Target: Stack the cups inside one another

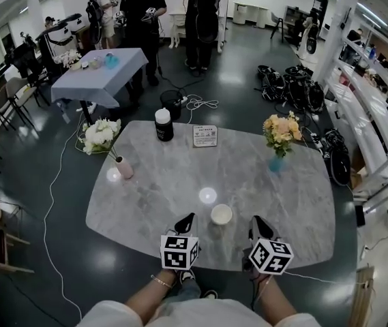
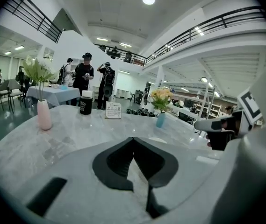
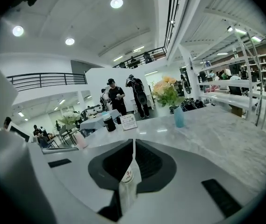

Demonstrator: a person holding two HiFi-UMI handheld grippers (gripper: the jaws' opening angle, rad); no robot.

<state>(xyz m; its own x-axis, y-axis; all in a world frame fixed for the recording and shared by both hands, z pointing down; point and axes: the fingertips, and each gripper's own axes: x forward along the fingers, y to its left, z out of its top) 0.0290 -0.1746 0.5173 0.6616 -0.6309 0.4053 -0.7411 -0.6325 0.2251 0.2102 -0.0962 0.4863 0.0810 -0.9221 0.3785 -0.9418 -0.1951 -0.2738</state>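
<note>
Only the white paper cup (image 1: 221, 214) stands between the left gripper (image 1: 188, 219) and right gripper (image 1: 256, 221); beyond their tips the grey marble tabletop (image 1: 248, 182) is free to the pink vase (image 1: 124, 169), white-lidded black jar (image 1: 163, 127), white card (image 1: 204, 135) and blue vase (image 1: 276, 163).

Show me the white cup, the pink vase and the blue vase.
white cup (image 1: 221, 214), head view, on its open mouth
pink vase (image 1: 124, 169), head view, on its body
blue vase (image 1: 276, 163), head view, on its body

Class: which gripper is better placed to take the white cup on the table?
Probably left: the white cup shows just ahead of the left gripper; the right gripper's view misses it. Both are shut.
</note>
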